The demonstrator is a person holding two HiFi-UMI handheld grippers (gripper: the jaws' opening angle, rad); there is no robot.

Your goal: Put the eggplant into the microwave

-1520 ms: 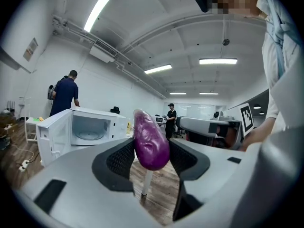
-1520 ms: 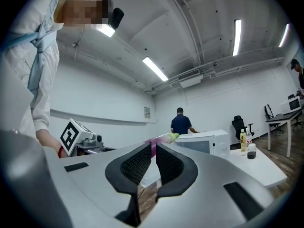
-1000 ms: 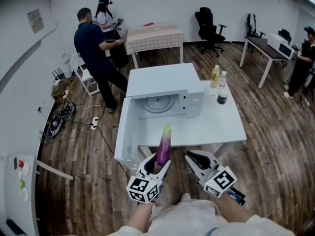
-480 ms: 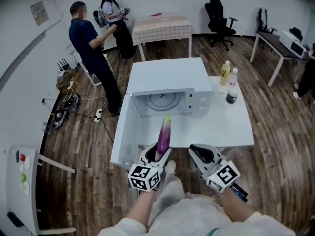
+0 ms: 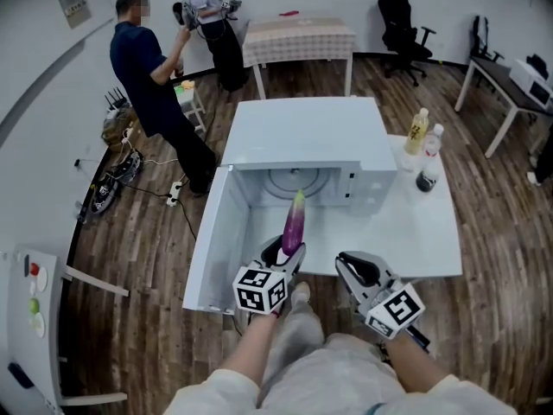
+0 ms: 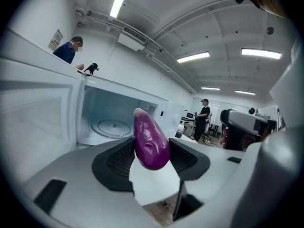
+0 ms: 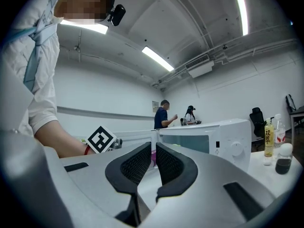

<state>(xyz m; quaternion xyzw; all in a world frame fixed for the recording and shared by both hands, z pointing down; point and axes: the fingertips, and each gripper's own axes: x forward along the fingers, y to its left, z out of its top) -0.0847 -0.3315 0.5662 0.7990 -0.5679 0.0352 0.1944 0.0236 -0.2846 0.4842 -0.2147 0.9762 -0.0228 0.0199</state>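
Observation:
My left gripper (image 5: pixel 282 256) is shut on the thick end of a purple eggplant (image 5: pixel 293 222), which points forward and up. Its tip shows in front of the open cavity of the white microwave (image 5: pixel 302 137). The microwave door (image 5: pixel 210 242) hangs open to the left. In the left gripper view the eggplant (image 6: pixel 151 139) stands between the black pads (image 6: pixel 118 160), with the glass turntable (image 6: pixel 112 126) behind it. My right gripper (image 5: pixel 358 271) hovers to the right of the left one, near the table's front edge; in its own view this right gripper (image 7: pixel 153 163) is shut on nothing.
The microwave stands on a white table (image 5: pixel 415 223). A yellow bottle (image 5: pixel 418 131), a clear bottle and a dark bottle (image 5: pixel 426 175) stand right of it. Two people (image 5: pixel 147 76) stand at the back left by a checked table (image 5: pixel 298 35). Cables lie on the floor at left.
Both grippers have moved forward and down toward the open microwave, the left one carrying the eggplant. The microwave and its open door now appear closer and larger.

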